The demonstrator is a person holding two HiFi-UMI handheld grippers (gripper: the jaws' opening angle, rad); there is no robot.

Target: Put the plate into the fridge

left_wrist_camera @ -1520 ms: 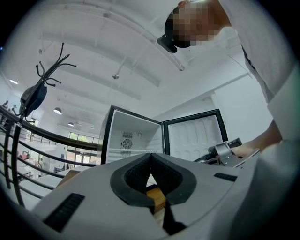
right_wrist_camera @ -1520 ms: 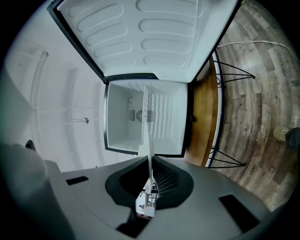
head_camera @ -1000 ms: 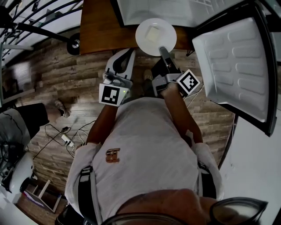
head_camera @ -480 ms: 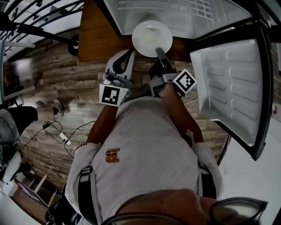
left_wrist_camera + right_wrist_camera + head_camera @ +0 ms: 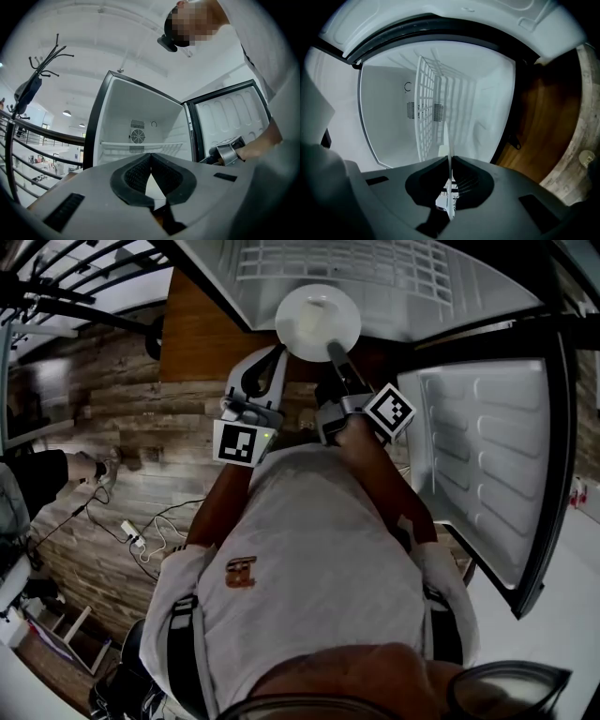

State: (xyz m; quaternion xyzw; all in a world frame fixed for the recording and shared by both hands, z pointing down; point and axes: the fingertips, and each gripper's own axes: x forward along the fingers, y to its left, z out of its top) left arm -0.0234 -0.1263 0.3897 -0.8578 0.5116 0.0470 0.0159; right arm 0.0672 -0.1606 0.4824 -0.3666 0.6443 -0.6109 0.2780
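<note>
Both forearms reach forward from the person's chest, side by side and roughly level, toward the open fridge (image 5: 403, 277). The right gripper (image 5: 334, 349) is rolled onto its side, with its marker cube (image 5: 389, 412) turned up and to the right. Its jaws are clamped on the near rim of the plate (image 5: 317, 320), which lies flat. In the right gripper view the plate (image 5: 447, 140) shows edge-on as a thin white line pinched between dark ribbed pads (image 5: 468, 185).

The plate is at the mouth of the fridge, its far part over the compartment's lip and near the front of the white wire shelf (image 5: 426, 108).

The left gripper (image 5: 273, 354) hangs just left of the plate and apart from it. Its black ribbed pads (image 5: 137, 176) meet at the tips with nothing between them.

The plate is round, smooth and white. The fridge walls are plain white plastic, and a round fan grille (image 5: 137, 136) sits in the far wall. The door (image 5: 478, 456) stands open at the right, its lining moulded in rounded ribs. Below lies a rough-grained plank floor (image 5: 141, 427).
</note>
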